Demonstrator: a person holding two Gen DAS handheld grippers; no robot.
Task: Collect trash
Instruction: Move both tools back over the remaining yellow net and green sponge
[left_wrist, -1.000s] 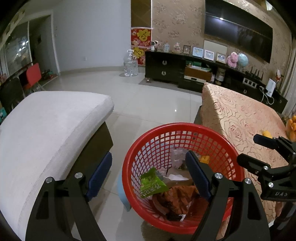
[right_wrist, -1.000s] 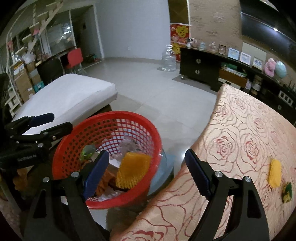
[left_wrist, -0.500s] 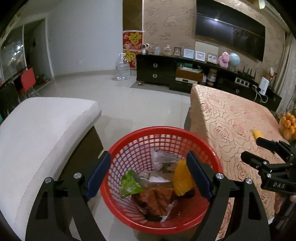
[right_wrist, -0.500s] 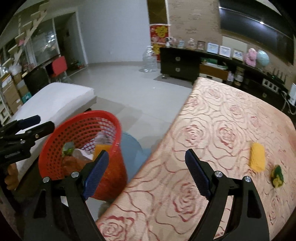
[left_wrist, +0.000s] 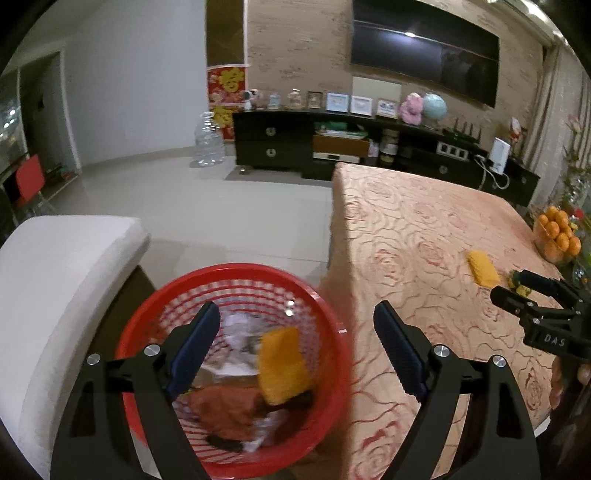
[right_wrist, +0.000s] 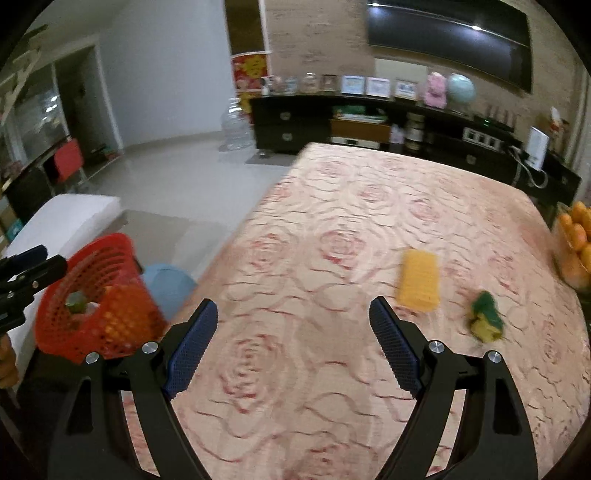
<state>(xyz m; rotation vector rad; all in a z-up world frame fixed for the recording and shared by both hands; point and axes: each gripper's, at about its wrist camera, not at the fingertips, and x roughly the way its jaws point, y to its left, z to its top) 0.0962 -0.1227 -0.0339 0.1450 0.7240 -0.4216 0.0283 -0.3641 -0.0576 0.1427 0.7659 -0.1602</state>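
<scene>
A red mesh basket (left_wrist: 236, 280) holds several pieces of trash, with a yellow wrapper (left_wrist: 282, 365) on top. It also shows in the right wrist view (right_wrist: 92, 291) at the left, beside the table. On the rose-patterned tablecloth (right_wrist: 332, 240) lie a yellow wrapper (right_wrist: 419, 280) and a green-and-yellow crumpled wrapper (right_wrist: 485, 321). My left gripper (left_wrist: 295, 343) is open and empty over the basket's right rim. My right gripper (right_wrist: 293, 336) is open and empty above the table, left of both wrappers.
A white cushioned seat (left_wrist: 55, 277) stands left of the basket. A bowl of oranges (right_wrist: 576, 243) sits at the table's right edge. A light blue object (right_wrist: 166, 284) lies on the floor by the basket. A dark TV cabinet (left_wrist: 332, 147) lines the far wall.
Both grippers have swung right, toward the table. The basket has slid left in both views, and the table wrappers are nearer my right gripper.
</scene>
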